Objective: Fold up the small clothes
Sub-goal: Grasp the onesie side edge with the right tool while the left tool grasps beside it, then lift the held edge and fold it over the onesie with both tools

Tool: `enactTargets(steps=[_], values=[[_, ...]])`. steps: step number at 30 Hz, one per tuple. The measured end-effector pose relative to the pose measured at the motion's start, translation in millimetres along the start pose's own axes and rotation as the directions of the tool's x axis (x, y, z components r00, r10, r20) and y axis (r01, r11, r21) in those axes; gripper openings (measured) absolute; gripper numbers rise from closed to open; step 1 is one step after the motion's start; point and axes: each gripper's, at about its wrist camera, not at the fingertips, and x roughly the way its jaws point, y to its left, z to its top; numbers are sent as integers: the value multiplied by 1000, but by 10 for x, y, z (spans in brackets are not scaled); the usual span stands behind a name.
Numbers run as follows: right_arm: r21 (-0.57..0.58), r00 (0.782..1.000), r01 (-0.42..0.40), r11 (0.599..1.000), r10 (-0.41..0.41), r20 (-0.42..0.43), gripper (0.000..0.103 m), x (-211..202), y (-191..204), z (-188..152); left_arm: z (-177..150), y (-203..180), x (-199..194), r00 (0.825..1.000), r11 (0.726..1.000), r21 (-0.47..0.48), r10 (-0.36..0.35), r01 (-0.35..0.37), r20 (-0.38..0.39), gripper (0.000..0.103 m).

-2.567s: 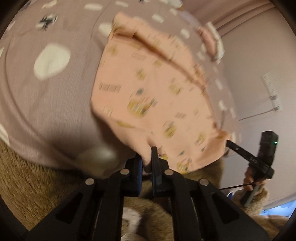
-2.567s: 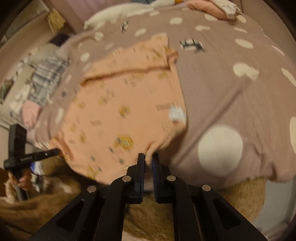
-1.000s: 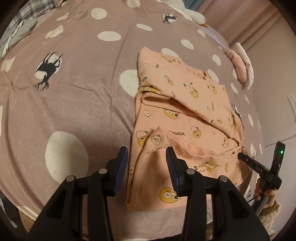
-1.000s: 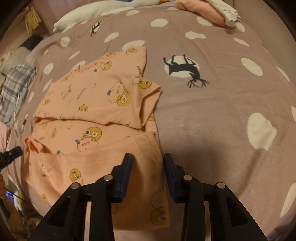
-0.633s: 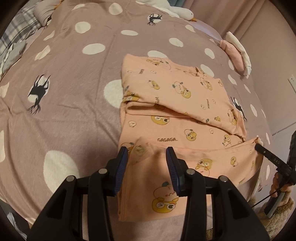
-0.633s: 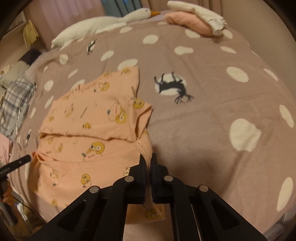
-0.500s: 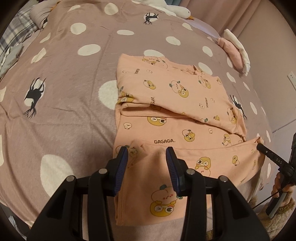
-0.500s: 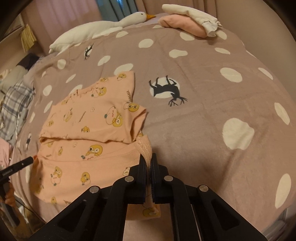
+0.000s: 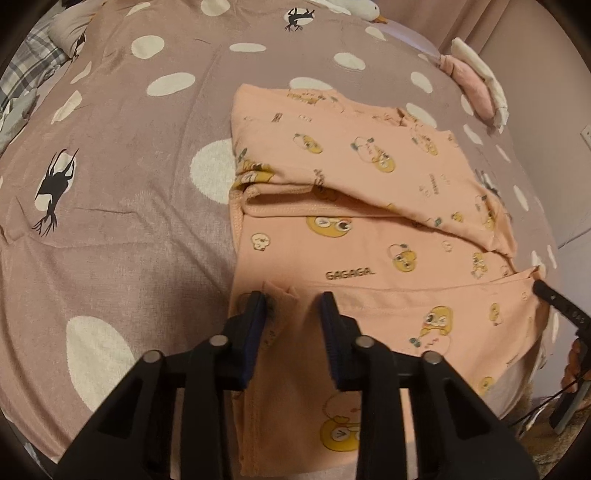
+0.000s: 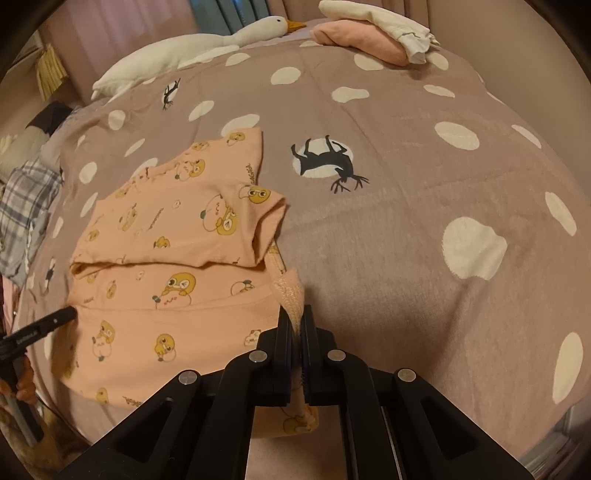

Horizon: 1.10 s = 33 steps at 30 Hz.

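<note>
You've got a bed in mauve spotted cover, pink curtains behind, plain wall right, warm dim light.

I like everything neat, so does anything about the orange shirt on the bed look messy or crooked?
A little. The orange shirt has its upper flap folded on a slant, not square. Its near hem hangs over the edge of the bed, and one hem corner is bunched up in the shut right tongs. The left tongs are closing on another puckered bit.
</note>
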Motion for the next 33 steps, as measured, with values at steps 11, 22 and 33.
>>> enactTargets(steps=[11, 22, 33], values=[[2, 1000, 6, 1000, -6, 8, 5, -32, 13, -20, -21, 84, 7, 1000, 999, -34, 5, -5, -1, 9], [-31, 994, -45, 999, 48, 102, 5, -399, 137, 109, 66, 24, -883, 972, 985, -94, -122, 143, 203, 4], [-94, 962, -55, 994, 78, 262, 5, -763, 366, 526, 356, 92, -1443, 915, 973, -111, -146, 201, 375, 4]])
